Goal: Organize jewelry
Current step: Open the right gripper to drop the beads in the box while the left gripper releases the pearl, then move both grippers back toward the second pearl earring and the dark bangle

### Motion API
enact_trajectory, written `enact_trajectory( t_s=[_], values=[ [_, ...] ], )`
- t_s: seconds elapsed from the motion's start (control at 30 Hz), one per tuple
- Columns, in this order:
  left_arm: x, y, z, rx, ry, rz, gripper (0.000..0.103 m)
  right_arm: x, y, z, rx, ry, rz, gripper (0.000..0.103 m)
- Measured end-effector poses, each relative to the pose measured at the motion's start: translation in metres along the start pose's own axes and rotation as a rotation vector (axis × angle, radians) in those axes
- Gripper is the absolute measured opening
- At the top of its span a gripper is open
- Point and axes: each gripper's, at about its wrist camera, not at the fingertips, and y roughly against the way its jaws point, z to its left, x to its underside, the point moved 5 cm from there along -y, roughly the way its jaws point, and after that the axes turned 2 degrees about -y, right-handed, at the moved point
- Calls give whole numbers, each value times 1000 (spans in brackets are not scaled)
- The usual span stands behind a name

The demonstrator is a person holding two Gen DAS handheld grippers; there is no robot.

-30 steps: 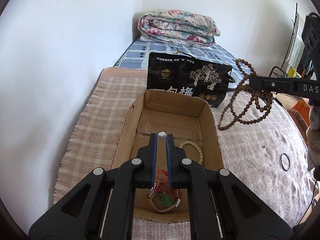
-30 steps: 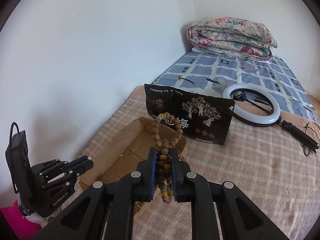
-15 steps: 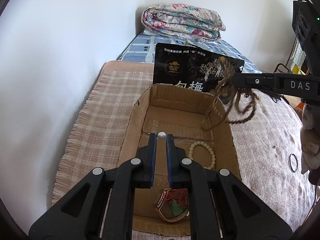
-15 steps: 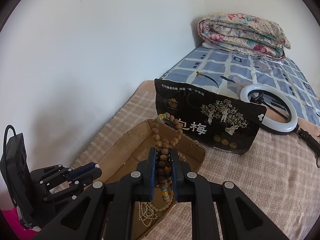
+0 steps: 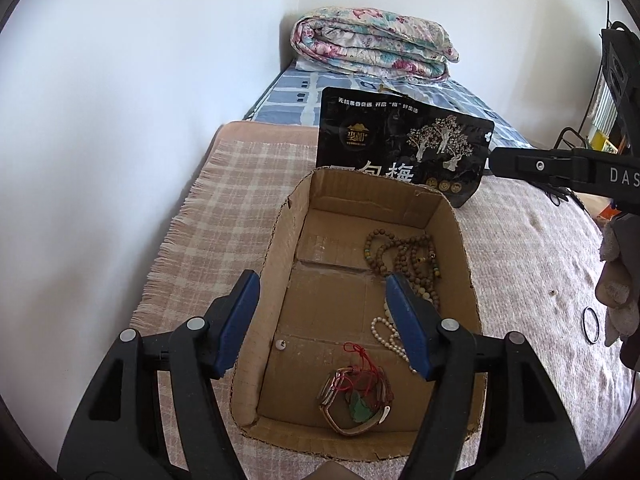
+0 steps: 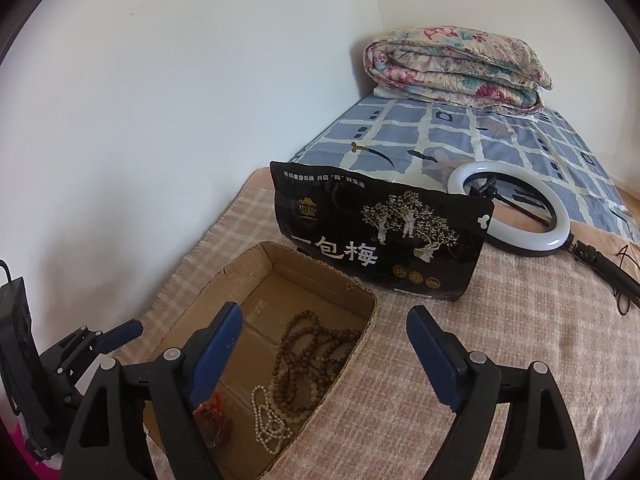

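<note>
Left wrist view: my left gripper (image 5: pixel 320 320) has just opened, nothing btwn its jaws, over the box (image 5: pixel 466 248). Right gripper (image 6: pixel 324 344) has just opened too, empty. Wood beads (image 5: pixel 404 252) lie upper right in box, pearls (image 5: pixel 386 330) below them, watch (image 5: pixel 352 400) at bottom. Beads look light, limp, prob. tangle-prone; I'd pinch a bunched strand, not one bead.

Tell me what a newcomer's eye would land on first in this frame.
Probably the open cardboard box on the checked blanket, with the brown wooden bead string heaped in its far right corner, a white pearl strand nearer and a watch with a red cord at the near end. Behind it stands a black snack bag. Both the left gripper and right gripper have just been opening, nothing between their jaws.
</note>
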Motion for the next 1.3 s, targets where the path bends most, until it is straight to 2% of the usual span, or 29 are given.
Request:
enact_trajectory(
  t_s=[0.37, 0.53, 0.7, 1.13, 1.3],
  values=[
    [-5, 25, -18, -3, -10, -27, 67, 12, 37, -14, 37, -7, -19, 88],
    [-5, 38, -34, 6, -24, -44, 67, 19, 65, -24, 67, -5, -43, 100],
    [-4, 49, -59, 21, -51, -51, 67, 34, 93, -43, 93, -24, -51, 103],
    [1, 56, -152, 118, -192, -80, 67, 107, 175, -127, 196, -87, -65, 103],
    [7, 50, -185, 170, -214, -55, 67, 143, 200, -163, 260, -110, -70, 103]
  ],
)
